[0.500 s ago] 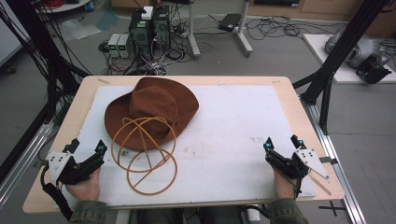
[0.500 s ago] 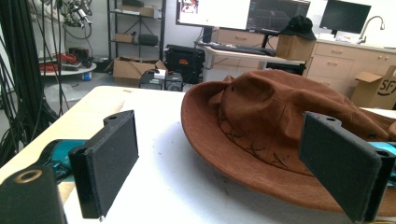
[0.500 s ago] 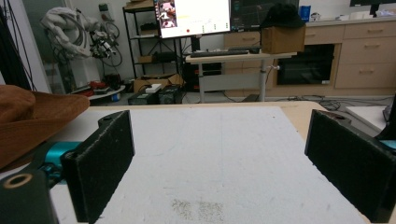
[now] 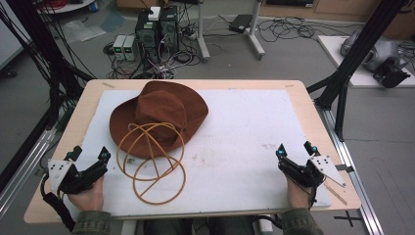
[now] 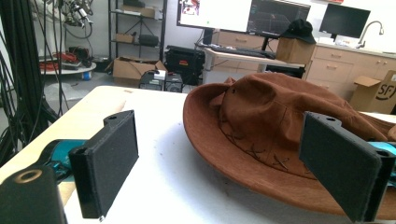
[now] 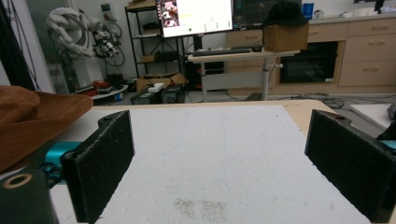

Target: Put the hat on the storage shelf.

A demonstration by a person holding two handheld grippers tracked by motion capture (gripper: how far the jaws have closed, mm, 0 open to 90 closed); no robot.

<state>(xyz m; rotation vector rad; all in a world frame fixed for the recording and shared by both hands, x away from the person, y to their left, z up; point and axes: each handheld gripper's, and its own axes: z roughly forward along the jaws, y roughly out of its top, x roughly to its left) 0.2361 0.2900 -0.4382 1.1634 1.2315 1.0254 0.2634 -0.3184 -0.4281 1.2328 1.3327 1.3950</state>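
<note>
1. High view: a wooden table (image 4: 313,117) covered by a white mat (image 4: 244,127) takes up the middle of the frame.
2. A brown hat (image 4: 161,115) lies on the mat, left of centre and towards the far edge, crown up.
3. A tan cord (image 4: 151,161) lies in loops, partly over the hat's near brim and partly on the mat below it.
4. The left gripper (image 4: 89,153) sits at the lower left of the frame, held by a hand (image 4: 87,196) at the near edge. Its jaws are spread apart with nothing between them, pointing up and to the right, near the cord loops but apart from them.
5. The right gripper (image 4: 296,149) sits at the lower right, held by the other hand (image 4: 298,193). Its jaws are also spread apart and empty, well apart from the hat.
6. Beyond the table, at the top of the frame, computer boxes (image 4: 156,29) and tangled cables lie on the floor.
7. Left gripper view: the two black jaws rise at the lower left and lower right, wide apart. The hat (image 5: 280,126) lies on the mat (image 5: 163,177) across the centre and right, its brim reaching between the jaws. A monitor (image 5: 215,13) stands at the top.
8. Right gripper view: the jaws stand wide apart over bare mat (image 6: 219,154). The hat (image 6: 32,119) shows at the left edge, and a lit screen (image 6: 196,16) stands at the top centre.
</note>
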